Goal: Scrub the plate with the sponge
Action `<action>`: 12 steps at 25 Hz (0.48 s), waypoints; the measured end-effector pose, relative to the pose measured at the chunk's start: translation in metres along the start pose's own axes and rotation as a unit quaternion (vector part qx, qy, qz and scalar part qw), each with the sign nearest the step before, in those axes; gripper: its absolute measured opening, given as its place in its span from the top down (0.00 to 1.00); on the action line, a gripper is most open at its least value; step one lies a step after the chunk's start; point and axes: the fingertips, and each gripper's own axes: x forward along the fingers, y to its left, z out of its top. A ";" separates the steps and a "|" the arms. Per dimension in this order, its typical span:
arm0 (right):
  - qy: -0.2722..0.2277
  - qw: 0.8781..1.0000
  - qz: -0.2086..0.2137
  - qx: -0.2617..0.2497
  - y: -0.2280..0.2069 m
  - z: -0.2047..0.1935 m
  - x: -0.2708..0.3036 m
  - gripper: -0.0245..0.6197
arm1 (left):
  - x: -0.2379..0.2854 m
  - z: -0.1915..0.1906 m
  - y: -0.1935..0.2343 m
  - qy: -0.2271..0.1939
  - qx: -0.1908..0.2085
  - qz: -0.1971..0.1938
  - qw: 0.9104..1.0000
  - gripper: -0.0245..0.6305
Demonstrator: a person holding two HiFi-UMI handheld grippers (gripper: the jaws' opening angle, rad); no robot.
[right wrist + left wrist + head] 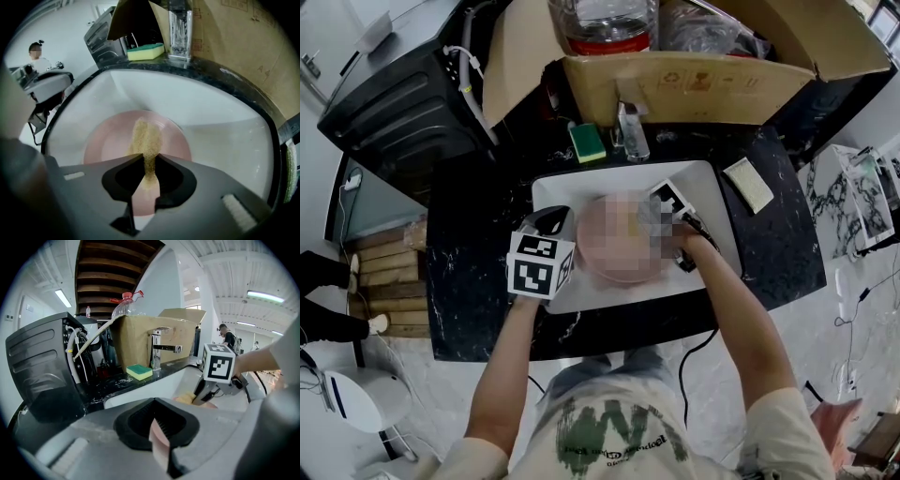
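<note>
While our left gripper [158,437] is clamped on the plate [110,143] rim in the sink [215,108], our right gripper [147,176] pinches the sponge [145,136] against it; we judge scrubbing under way, next needing firm strokes

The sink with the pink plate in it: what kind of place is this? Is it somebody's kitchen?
Probably a washing-up corner set up in a big workshop, not a home kitchen: a white sink, a tap and a green sponge on the counter, but a cardboard box behind and long ceiling lights.
</note>
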 end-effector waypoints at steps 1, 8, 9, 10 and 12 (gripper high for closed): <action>-0.004 1.000 0.007 0.001 0.005 0.003 0.000 0.86 | -0.001 0.000 0.001 0.000 0.000 0.001 1.000 0.96; -0.023 0.997 0.066 0.017 0.042 0.021 0.004 0.86 | -0.003 -0.003 0.004 0.000 -0.003 0.003 1.000 0.96; -0.024 0.997 0.075 0.022 0.047 0.022 0.005 0.86 | -0.004 -0.003 0.004 0.000 -0.003 0.003 1.000 0.96; -0.024 0.996 0.083 0.025 0.052 0.024 0.007 0.86 | -0.004 -0.003 0.005 0.000 -0.004 0.003 1.000 0.96; -0.024 0.995 0.095 0.031 0.062 0.026 0.011 0.86 | -0.005 -0.004 0.005 -0.001 -0.004 0.003 1.000 0.96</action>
